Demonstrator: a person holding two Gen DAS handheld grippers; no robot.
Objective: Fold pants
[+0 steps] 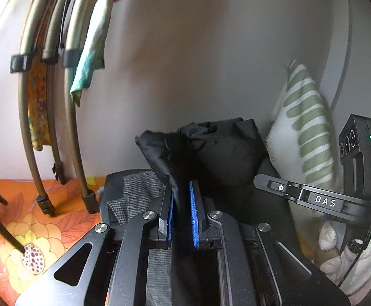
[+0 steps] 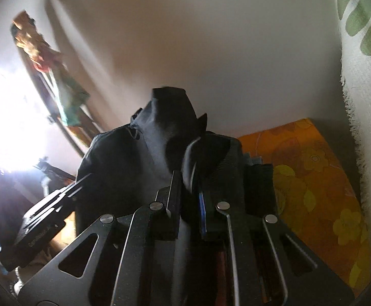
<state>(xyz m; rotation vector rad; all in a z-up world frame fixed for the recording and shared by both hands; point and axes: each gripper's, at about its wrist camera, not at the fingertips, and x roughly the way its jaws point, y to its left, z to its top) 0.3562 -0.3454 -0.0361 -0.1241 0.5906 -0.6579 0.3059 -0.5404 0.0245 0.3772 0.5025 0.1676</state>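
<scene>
Two grippers each pinch a fold of the black pants (image 1: 218,150), which are lifted above the bed (image 1: 19,219) with its orange flowered sheet, in front of the pale wall (image 1: 198,51). Beside the pants, leaning on that wall, stands a white pillow with green stripes (image 1: 302,132). On the other side of the pants, a drying rack of curved tan tubes (image 1: 29,102) rests against the wall, with a teal cloth (image 1: 93,48) and a yellow patterned cloth (image 1: 38,117) hanging from it. Just below the pants lies a grey checked garment (image 1: 137,193). The left gripper (image 1: 181,211) has its blue pads pressed on black fabric. The right gripper (image 2: 189,201) likewise clamps a bunched black edge of the pants, its jaws nearly together.
</scene>
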